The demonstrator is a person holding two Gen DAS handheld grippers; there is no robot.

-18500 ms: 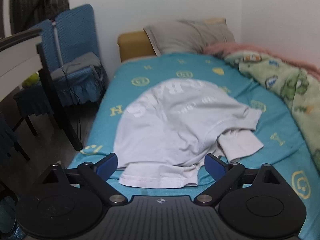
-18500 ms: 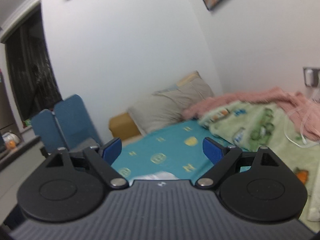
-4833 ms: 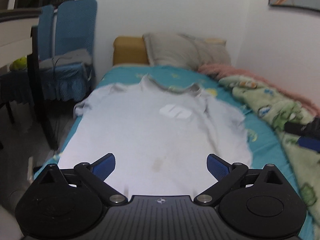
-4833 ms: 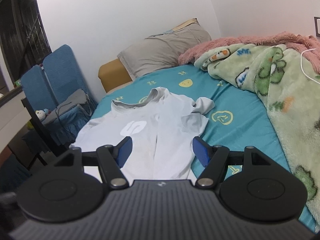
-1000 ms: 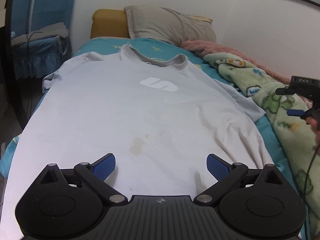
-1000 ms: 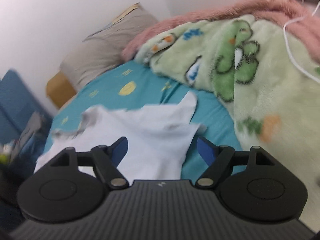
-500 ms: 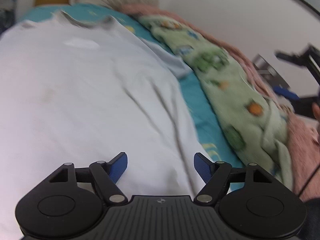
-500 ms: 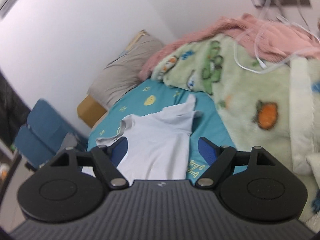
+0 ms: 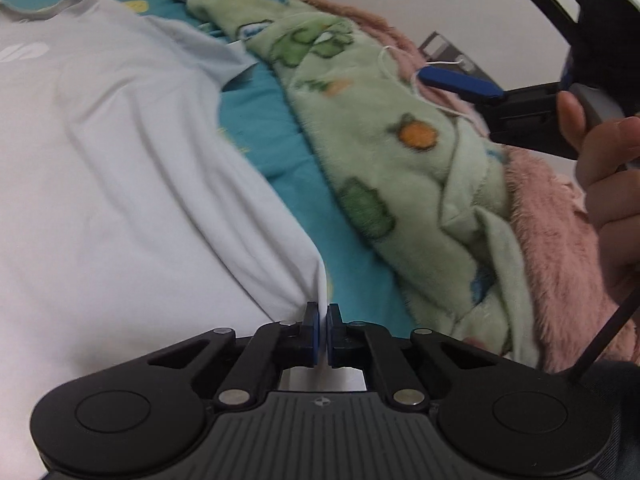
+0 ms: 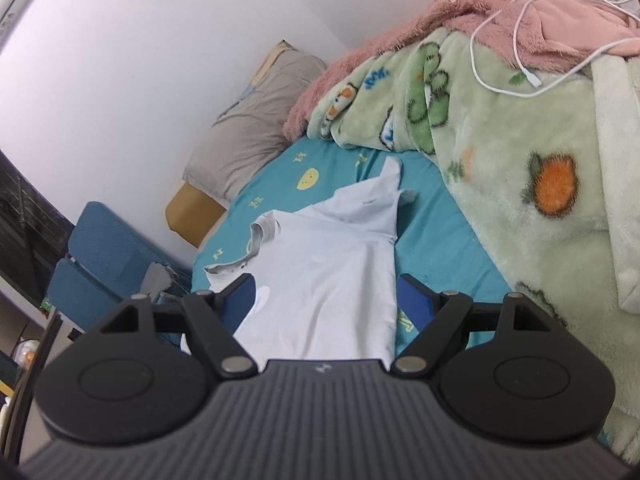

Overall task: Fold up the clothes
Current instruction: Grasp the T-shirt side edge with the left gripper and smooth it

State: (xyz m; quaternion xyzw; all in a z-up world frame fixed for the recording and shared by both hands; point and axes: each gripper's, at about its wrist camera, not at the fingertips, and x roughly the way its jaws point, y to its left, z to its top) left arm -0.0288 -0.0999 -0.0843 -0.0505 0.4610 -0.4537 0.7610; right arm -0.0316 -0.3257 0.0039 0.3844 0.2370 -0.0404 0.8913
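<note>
Now the white T-shirt (image 9: pixel 120 184) lies spread flat on the teal bedsheet (image 9: pixel 280 136), collar toward the pillow (image 10: pixel 256 120) at the bed's head. Its hem corner on the blanket side is pinched between the closed blue pads of the left gripper (image 9: pixel 323 334). Meanwhile the right gripper (image 10: pixel 326 292) hangs above, jaws wide apart, holding nothing. A green blanket (image 9: pixel 384 140) borders the far edge.
</note>
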